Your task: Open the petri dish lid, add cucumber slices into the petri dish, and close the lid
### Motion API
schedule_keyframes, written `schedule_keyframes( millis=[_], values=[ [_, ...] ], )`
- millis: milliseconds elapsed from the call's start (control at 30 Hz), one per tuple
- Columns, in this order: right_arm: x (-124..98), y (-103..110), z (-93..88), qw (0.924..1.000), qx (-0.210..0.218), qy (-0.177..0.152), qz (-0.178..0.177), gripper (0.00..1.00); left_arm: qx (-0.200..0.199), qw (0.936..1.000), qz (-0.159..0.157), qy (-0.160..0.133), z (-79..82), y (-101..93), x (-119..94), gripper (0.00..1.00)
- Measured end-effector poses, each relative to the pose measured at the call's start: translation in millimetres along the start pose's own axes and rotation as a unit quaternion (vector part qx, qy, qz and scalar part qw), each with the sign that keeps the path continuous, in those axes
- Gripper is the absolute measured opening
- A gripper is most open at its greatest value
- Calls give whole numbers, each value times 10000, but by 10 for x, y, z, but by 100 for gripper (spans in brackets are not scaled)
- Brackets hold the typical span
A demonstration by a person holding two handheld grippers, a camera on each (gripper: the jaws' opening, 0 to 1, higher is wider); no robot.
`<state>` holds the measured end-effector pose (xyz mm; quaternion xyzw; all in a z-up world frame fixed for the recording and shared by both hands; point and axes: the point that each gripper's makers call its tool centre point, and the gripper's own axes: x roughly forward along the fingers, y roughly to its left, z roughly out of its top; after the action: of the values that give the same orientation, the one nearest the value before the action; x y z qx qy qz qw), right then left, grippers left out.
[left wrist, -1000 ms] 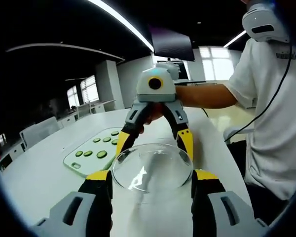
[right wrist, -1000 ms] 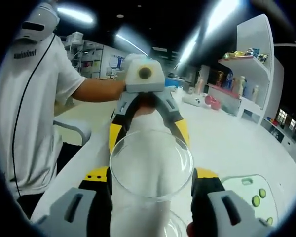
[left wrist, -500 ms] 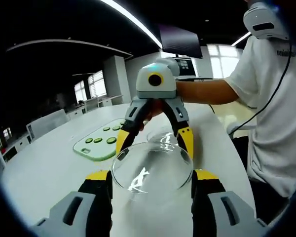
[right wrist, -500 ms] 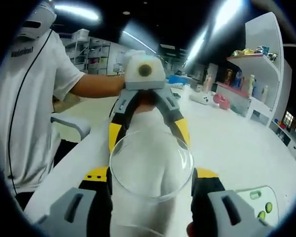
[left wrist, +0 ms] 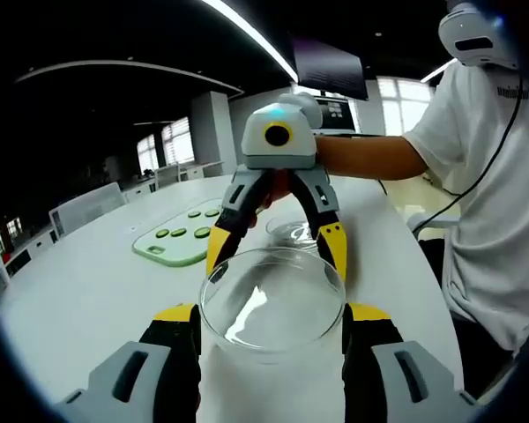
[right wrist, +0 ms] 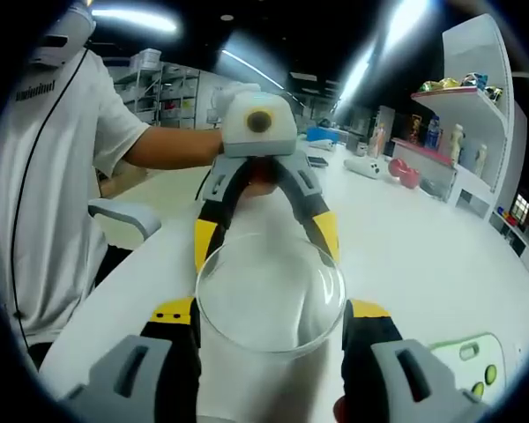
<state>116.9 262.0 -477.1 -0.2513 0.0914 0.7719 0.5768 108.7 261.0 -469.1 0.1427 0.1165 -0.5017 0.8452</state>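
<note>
A clear glass petri dish lid [left wrist: 273, 304] hangs above the white table between my left gripper's [left wrist: 271, 315] jaws, which are shut on its rim. My right gripper [left wrist: 275, 248] faces it from the far side, its yellow fingertips [left wrist: 333, 247] on the lid's far rim. In the right gripper view the same lid [right wrist: 270, 295] sits between my right gripper's [right wrist: 270, 315] jaws, with the left gripper [right wrist: 266, 238] opposite. The petri dish base [left wrist: 295, 231] rests on the table beyond. Cucumber slices [left wrist: 181, 233] lie on a pale green tray [left wrist: 159, 251], whose corner [right wrist: 463, 366] also shows low right.
A person in a white shirt [left wrist: 494, 203] stands at the table's edge [left wrist: 423, 291]. A white chair [right wrist: 128, 218] is beside the table. Shelves with small objects [right wrist: 463, 97] stand at the far side. A bare tabletop [left wrist: 79, 300] spreads left of the lid.
Both views have shifted with the hands. The lid stays held between both grippers, and the dish base now lies farther beyond it on the table.
</note>
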Motion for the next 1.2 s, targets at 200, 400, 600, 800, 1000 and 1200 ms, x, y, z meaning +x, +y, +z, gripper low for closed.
schedule_keyframes(
  millis=[200,400,600,800,1000,1200],
  values=[
    [30,-5,-35,10000,42,58,28,64,-61,10000,-24,60,-58,7,10,64],
    [45,1,-65,9999,89,109,57,64,-119,9999,-48,91,-84,6,20,64],
    [61,2,-75,9998,114,156,76,64,-151,9997,-70,161,-113,7,29,65],
    [86,-6,-95,9996,36,281,68,65,-149,9997,-55,195,-144,11,29,65],
    [88,2,-115,9994,159,305,106,65,-173,9996,-111,197,-141,-9,29,67],
    [67,-14,-119,9993,189,323,71,63,-195,9996,-108,151,-125,-1,10,67]
  ],
)
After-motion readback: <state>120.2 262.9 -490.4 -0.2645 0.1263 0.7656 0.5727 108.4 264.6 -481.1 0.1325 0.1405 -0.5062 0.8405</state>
